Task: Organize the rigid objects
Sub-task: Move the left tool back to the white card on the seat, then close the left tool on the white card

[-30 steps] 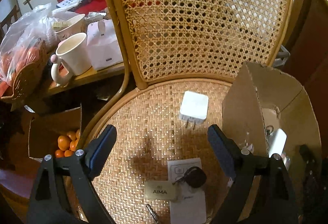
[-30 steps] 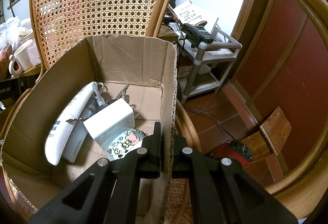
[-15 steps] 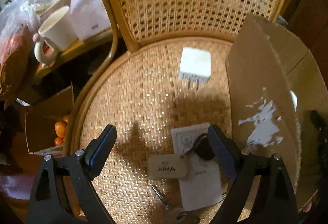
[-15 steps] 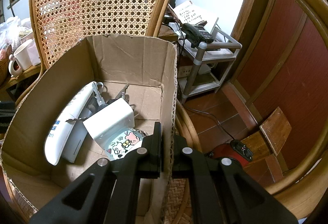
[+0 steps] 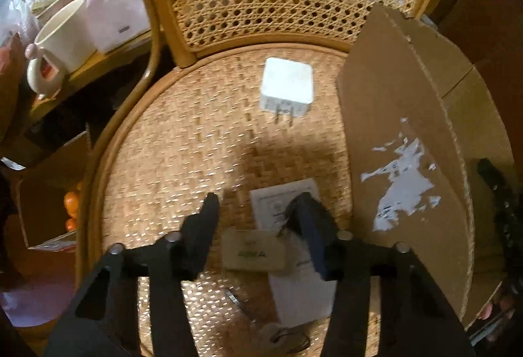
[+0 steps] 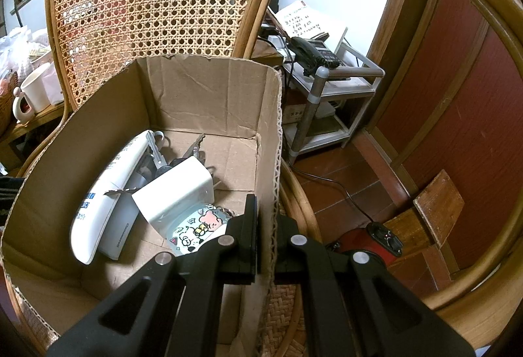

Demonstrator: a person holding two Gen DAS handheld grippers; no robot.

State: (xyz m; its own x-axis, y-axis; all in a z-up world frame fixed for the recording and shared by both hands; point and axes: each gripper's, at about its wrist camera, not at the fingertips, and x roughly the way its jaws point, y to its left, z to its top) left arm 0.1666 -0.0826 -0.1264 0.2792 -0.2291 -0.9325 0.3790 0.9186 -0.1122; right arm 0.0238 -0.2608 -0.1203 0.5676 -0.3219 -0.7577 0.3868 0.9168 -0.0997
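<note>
On the woven chair seat (image 5: pixel 183 141) lie a white plug charger (image 5: pixel 286 91), a paper leaflet (image 5: pixel 300 291) and a beige AIMA tag (image 5: pixel 253 250). My left gripper (image 5: pixel 258 203) points down over them. Its jaws are closing, with the tag between them and untouched. Its right finger hides most of a black key fob. The cardboard box (image 5: pixel 392 128) stands at the right of the seat. My right gripper (image 6: pixel 265 210) is shut on the box's right wall (image 6: pixel 271 134). Inside lie a long white device (image 6: pixel 104 190), a white adapter (image 6: pixel 176 190), keys (image 6: pixel 157 147) and a cartoon-printed item (image 6: pixel 196 226).
A cream mug (image 5: pixel 62 40) and bags sit on a side table to the left. Below it is a carton of oranges (image 5: pixel 70 203). A metal rack with a telephone (image 6: pixel 313 53) stands right of the chair. A person's fingertips (image 5: pixel 493 308) hold the box's near corner.
My left gripper sank and tipped down toward the seat, and its jaws narrowed around the tag. The right gripper and the box have not moved.
</note>
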